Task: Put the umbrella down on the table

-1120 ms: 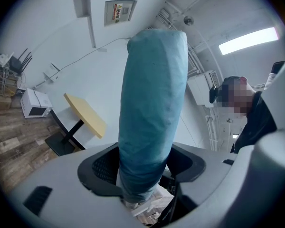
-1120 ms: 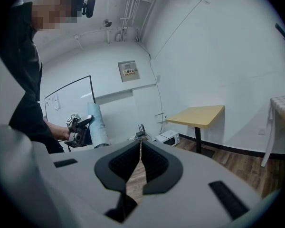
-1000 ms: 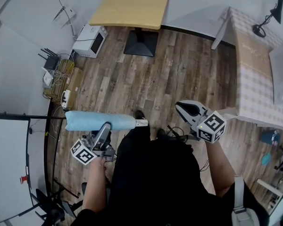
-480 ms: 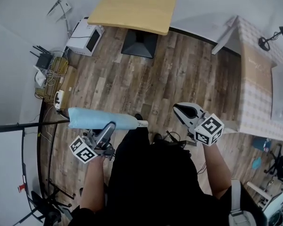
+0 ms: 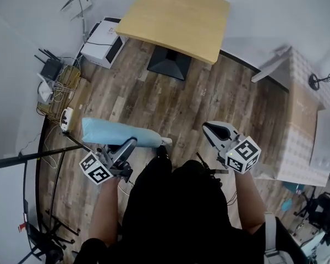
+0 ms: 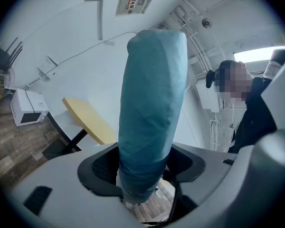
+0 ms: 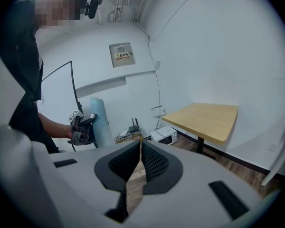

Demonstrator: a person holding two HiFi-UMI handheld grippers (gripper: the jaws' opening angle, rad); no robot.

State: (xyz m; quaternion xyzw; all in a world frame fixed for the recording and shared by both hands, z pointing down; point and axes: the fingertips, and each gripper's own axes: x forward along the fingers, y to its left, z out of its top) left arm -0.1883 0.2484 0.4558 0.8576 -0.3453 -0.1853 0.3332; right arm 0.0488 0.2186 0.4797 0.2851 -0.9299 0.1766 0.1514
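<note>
- Left gripper (image 5: 127, 145): dark ribbed jaws clamped on the umbrella (image 5: 118, 133), near its handle end.
- Umbrella: folded, pale blue cloth, soft and creased; held roughly level above the floor (image 5: 192, 92), well apart from the table (image 5: 179, 15).
- Right gripper (image 5: 212, 128): jaws pressed together, nothing between.
- Floor: wood planks.
- Table: light wooden top, rounded corners, dark pedestal base.

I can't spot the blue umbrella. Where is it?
In the head view, the folded light-blue umbrella is on the left, clamped in the left gripper. It is held sideways above the wooden floor, not on the yellow table.
</note>
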